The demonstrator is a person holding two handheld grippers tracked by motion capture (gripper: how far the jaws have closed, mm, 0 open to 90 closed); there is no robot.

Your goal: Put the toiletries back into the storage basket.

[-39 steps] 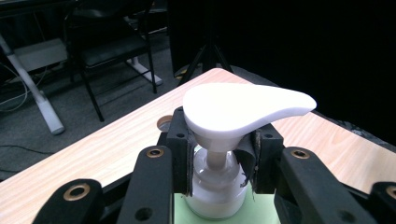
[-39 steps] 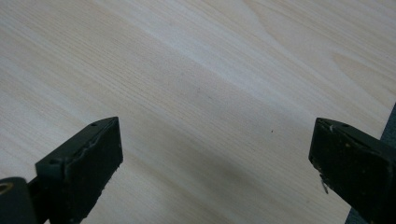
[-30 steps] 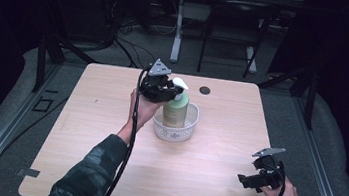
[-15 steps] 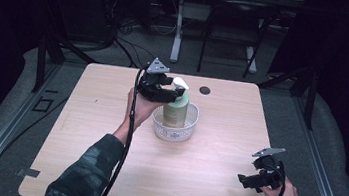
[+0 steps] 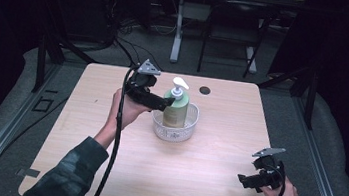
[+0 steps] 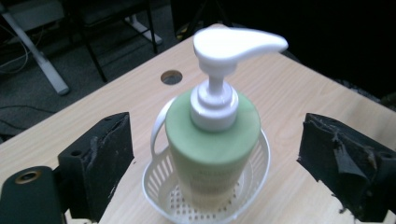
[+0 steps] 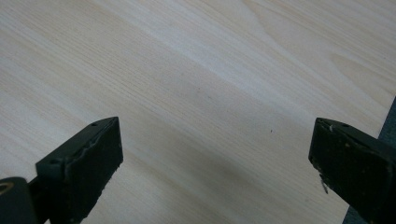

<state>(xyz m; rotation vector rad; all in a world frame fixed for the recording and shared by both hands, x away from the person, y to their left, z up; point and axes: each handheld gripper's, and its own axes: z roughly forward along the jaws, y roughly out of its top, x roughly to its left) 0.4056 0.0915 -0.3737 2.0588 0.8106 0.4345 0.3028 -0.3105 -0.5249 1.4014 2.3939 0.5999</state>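
A green soap bottle [image 5: 176,112] with a white pump head [image 5: 180,83] stands upright in a small white basket [image 5: 180,134] at the middle of the wooden table. My left gripper [image 5: 163,105] hovers just left of the bottle, level with its shoulder. Its jaws have just been opening and now stand wide apart. In the left gripper view the bottle [image 6: 212,140] sits ahead between the left gripper's [image 6: 217,142] jaws, with neither pad touching it. My right gripper [image 5: 244,180] rests near the table's front right corner, open over bare wood [image 7: 215,149].
A round dark hole [image 5: 204,90] is set in the table behind the basket. The table's [image 5: 103,170] right edge lies close to the right hand. Beyond the far edge are desk legs and cables on the floor.
The left gripper has let go of the bottle's top, opened, and drawn back to the left. The pump head is now uncovered. The right gripper has kept still.
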